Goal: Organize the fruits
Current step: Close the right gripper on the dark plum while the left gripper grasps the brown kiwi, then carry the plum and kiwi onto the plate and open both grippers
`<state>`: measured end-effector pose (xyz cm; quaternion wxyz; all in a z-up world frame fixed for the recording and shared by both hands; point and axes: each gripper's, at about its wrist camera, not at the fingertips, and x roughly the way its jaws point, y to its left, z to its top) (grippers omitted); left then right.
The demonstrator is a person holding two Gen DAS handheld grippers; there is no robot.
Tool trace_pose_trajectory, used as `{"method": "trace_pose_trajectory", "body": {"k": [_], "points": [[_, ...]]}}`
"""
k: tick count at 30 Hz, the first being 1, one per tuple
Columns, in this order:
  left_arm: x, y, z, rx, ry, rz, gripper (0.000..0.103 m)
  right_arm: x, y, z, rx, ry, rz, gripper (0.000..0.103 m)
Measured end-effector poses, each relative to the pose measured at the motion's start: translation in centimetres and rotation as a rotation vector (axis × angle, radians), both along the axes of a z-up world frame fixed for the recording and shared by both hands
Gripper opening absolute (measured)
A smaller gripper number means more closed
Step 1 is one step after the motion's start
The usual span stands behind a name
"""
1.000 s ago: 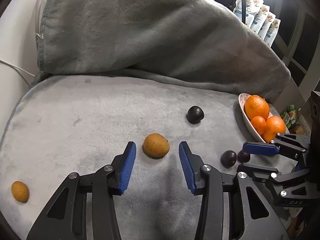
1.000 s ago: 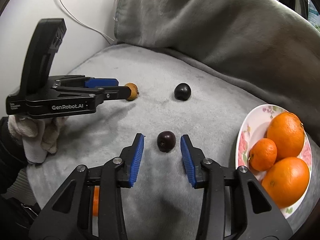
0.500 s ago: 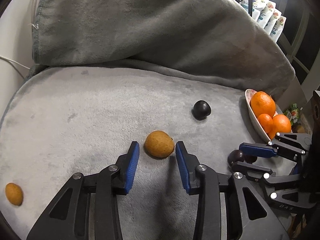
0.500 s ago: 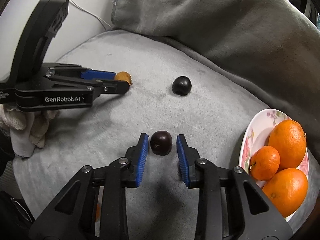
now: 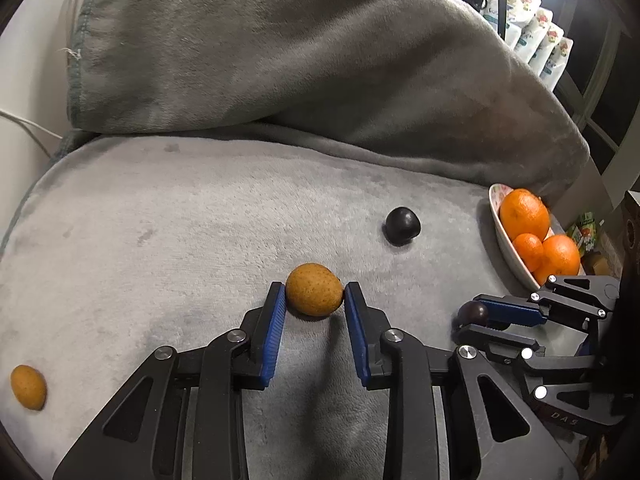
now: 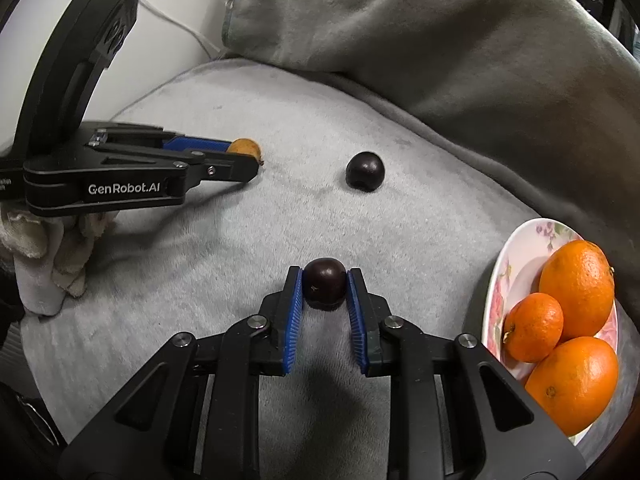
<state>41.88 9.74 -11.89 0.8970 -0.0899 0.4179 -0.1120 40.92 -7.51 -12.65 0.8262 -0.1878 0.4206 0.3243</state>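
Left gripper (image 5: 314, 303) jaws now pinch the speckled tan fruit (image 5: 314, 289), pads touching both sides; a second ago they were spread with the fruit ahead of the tips. Right gripper (image 6: 324, 289) same story: jaws closed in from wide and now clamp the dark plum (image 6: 324, 283). Both fruits appear still seated on the grey blanket (image 5: 160, 216), mid-area toward its near edge, so grasps look made, lift not yet done.

Tan fruit is round, matte, freckled. Plum is glossy, near-black, small.

Second dark plum (image 6: 365, 171) sits loose further in. Another tan fruit (image 5: 28, 386) lies near the blanket's left edge. Floral plate (image 6: 520, 256) at the right edge holds three oranges (image 6: 576, 284); likely the drop target.
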Motion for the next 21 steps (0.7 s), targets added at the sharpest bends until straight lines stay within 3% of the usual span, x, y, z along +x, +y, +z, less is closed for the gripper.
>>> {"method": "trace_pose_trajectory", "body": {"k": [10, 21], "points": [[-2.4, 0.4, 2.6, -0.048, -0.058, 0.014, 0.028, -1.7, -2.7, 2.9, 0.115, -0.054, -0.045, 0.023], [-4.4, -2.4, 5.2, -0.093, -0.114, -0.041, 0.028, -3.8, -9.3, 6.8, 0.208, -0.136, -0.161, 0.023]]}}
